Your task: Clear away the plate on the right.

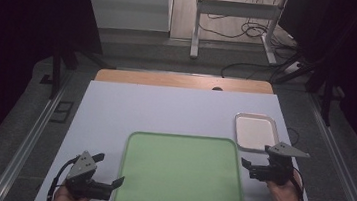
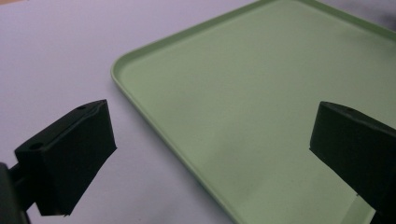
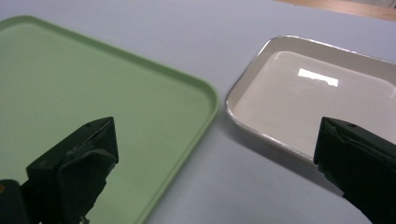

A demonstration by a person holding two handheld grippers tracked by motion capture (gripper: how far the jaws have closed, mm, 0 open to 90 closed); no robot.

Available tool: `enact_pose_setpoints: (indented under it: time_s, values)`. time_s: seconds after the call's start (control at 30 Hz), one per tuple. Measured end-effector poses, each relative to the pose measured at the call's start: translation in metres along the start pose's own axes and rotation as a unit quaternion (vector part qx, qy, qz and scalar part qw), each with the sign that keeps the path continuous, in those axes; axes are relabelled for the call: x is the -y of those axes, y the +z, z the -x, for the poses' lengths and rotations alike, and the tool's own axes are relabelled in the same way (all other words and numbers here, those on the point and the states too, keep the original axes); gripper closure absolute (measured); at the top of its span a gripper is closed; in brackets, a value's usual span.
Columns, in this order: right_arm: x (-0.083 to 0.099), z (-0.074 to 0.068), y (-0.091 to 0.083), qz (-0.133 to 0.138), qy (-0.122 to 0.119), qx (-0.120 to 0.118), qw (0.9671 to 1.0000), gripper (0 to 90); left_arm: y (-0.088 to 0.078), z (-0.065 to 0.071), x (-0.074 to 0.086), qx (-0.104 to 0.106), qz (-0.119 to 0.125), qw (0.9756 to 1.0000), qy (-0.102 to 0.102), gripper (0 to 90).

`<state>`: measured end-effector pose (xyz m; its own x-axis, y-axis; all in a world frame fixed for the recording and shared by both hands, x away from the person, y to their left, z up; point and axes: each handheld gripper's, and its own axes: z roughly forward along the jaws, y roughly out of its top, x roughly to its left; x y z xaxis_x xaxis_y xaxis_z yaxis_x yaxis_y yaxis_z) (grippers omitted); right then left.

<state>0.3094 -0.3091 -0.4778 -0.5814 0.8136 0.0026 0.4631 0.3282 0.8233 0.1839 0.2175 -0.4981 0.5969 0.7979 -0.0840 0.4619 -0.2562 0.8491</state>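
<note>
I hold my left gripper [image 1: 108, 173] at the near left of the table [image 1: 165, 109], jaws spread wide with nothing between them, just off the near left corner of the green tray [image 1: 184, 174]. In its own view the tray's rim runs between the jaws. My right gripper [image 1: 252, 168] is at the tray's right edge, jaws also wide and empty, just near of the small white tray [image 1: 255, 131], which lies beside the green one's far right corner.

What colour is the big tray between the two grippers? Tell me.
Light green; the big tray shows best in the high view.
</note>
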Motion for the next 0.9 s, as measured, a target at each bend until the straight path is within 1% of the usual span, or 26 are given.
enact_pose_setpoints:
  time_s: [0.17, 0.4, 0.47, 0.73, 0.9]
  values:
    - [-0.002, 0.010, 0.003, -0.001, 0.006, 0.010, 0.9999, 0.0, 0.000, 0.000, 0.000, 0.000, 0.000, 1.0000, 0.000, 0.0]
    - [-0.004, 0.022, 0.009, -0.013, 0.013, 0.030, 0.9994, 0.0, 0.000, 0.000, 0.000, 0.000, 0.000, 1.0000, 0.000, 0.0]
    - [-0.005, 0.026, 0.011, -0.014, 0.020, 0.033, 0.9991, 0.0, 0.000, 0.000, 0.000, -0.001, 0.000, 1.0000, 0.000, 0.0]
    - [-0.008, 0.038, 0.018, -0.016, 0.031, 0.052, 0.9980, 0.0, 0.000, 0.000, 0.000, -0.001, 0.000, 1.0000, 0.000, 0.0]
    - [-0.009, 0.048, 0.024, -0.028, 0.046, 0.057, 0.9970, 0.0, 0.000, 0.000, 0.000, -0.001, -0.001, 1.0000, -0.001, 0.0]
